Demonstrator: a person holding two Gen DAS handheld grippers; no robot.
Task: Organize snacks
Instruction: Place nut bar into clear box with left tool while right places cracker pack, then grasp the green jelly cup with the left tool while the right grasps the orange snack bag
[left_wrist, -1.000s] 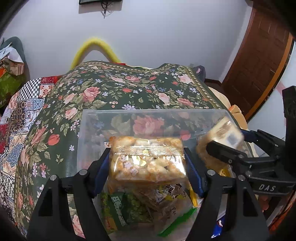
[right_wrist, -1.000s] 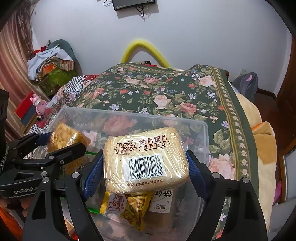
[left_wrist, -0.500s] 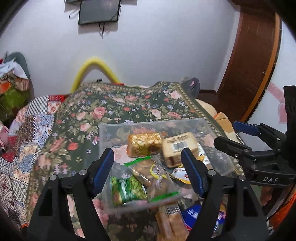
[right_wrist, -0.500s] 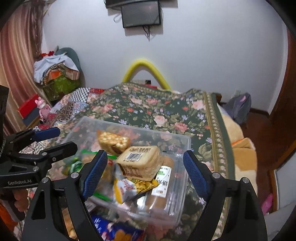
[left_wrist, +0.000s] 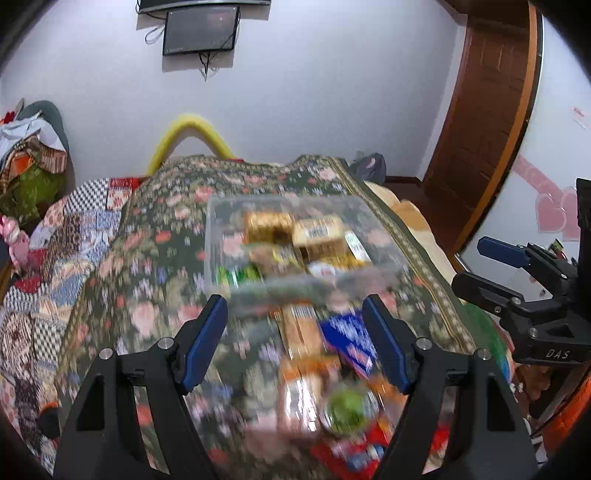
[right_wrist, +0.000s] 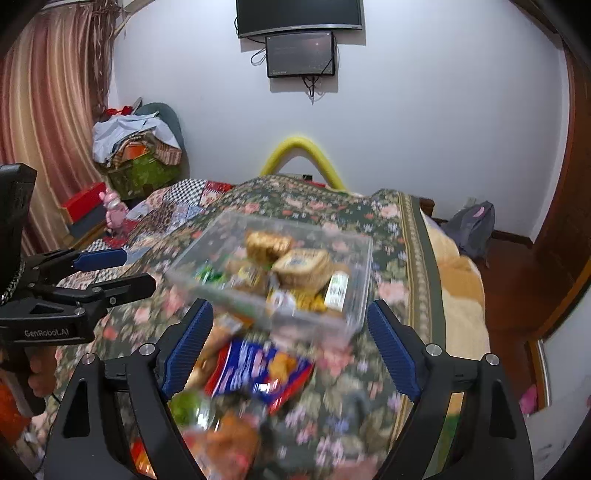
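Both of your grippers hang over the bed with nothing in them. Your left gripper (left_wrist: 295, 339) has its blue-padded jaws spread wide and empty; your right gripper (right_wrist: 288, 347) shows the same, its jaws having just been opening a little further with nothing between them.

Ahead of both sets of jaws, well clear of the pads, the clear rectangular plastic box (left_wrist: 218, 236) sits on the dark green floral bedspread (left_wrist: 147, 229). Inside it lie a golden-brown packet of puffed snack (left_wrist: 267, 223) and, touching it on the side toward your right jaws, a pale tan packet with a barcode label (left_wrist: 317, 236), both resting on top of other wrappers, among them a green packet (left_wrist: 236, 275) at the box's near edge. From the right wrist the same box (right_wrist: 362, 258) appears tilted across the frame, the barcode packet (right_wrist: 303, 267) uppermost.

Below and between your jaws, loose snacks remain on the bedspread, blurred: a blue and red foil bag (right_wrist: 258, 373) and an orange-brown packet (left_wrist: 301, 332) just beside it, with a round green item (left_wrist: 347, 408) nearer you. What each of these is cannot be read through the blur.

A patchwork quilt (left_wrist: 44, 258) lies beyond your left jaws
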